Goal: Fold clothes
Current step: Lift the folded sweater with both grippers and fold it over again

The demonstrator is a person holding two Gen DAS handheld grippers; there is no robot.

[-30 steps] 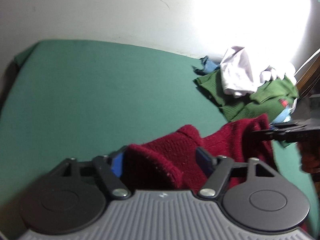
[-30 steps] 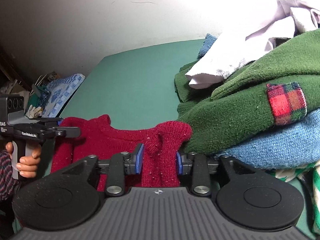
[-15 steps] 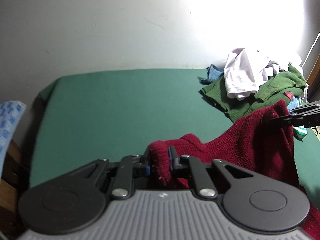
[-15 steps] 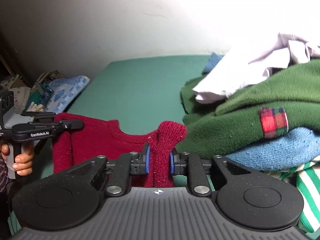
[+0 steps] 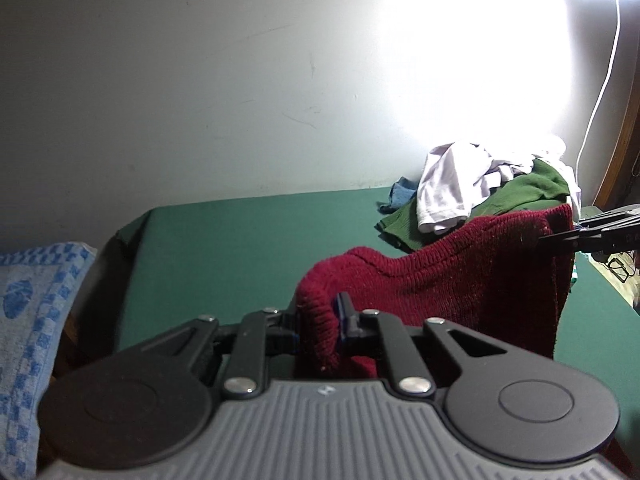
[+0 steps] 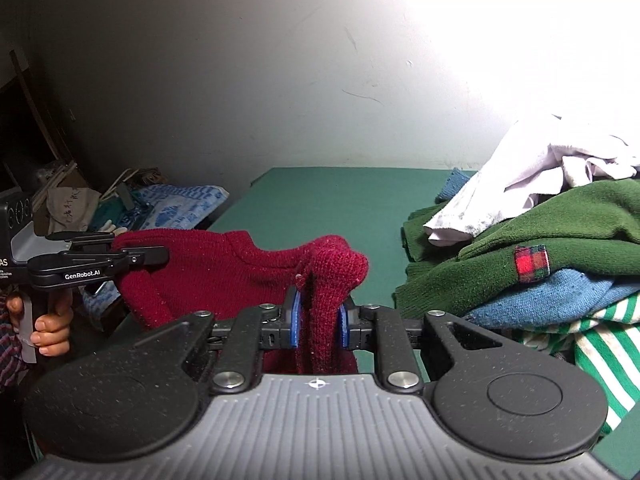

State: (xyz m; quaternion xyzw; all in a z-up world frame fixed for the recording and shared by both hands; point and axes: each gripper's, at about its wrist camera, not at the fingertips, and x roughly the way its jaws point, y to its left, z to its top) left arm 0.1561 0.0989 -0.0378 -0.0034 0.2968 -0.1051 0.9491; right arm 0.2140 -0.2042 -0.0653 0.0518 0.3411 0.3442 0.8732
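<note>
A dark red knitted sweater (image 5: pixel 452 276) hangs stretched between both grippers above the green bed (image 5: pixel 240 240). My left gripper (image 5: pixel 318 320) is shut on one bunched corner of it. In the right wrist view my right gripper (image 6: pixel 318 320) is shut on the other bunched corner of the red sweater (image 6: pixel 224 264), blue pads pressing the knit. The right gripper also shows in the left wrist view as black fingers (image 5: pixel 592 234) at the sweater's far top corner. The left gripper's fingers (image 6: pixel 96 260) appear at the left of the right wrist view, held by a person's hand (image 6: pixel 48 324).
A heap of clothes lies at the bed's right: a white garment (image 6: pixel 532 176), a green sweater (image 6: pixel 552 236) with a plaid patch, a blue knit (image 6: pixel 560 296) and a green-striped piece (image 6: pixel 600 344). A blue patterned cloth (image 5: pixel 28 312) lies left of the bed. A pale wall stands behind.
Both grippers closed on the red sweater's corners and rose, lifting it off the bed so it now hangs stretched between them.
</note>
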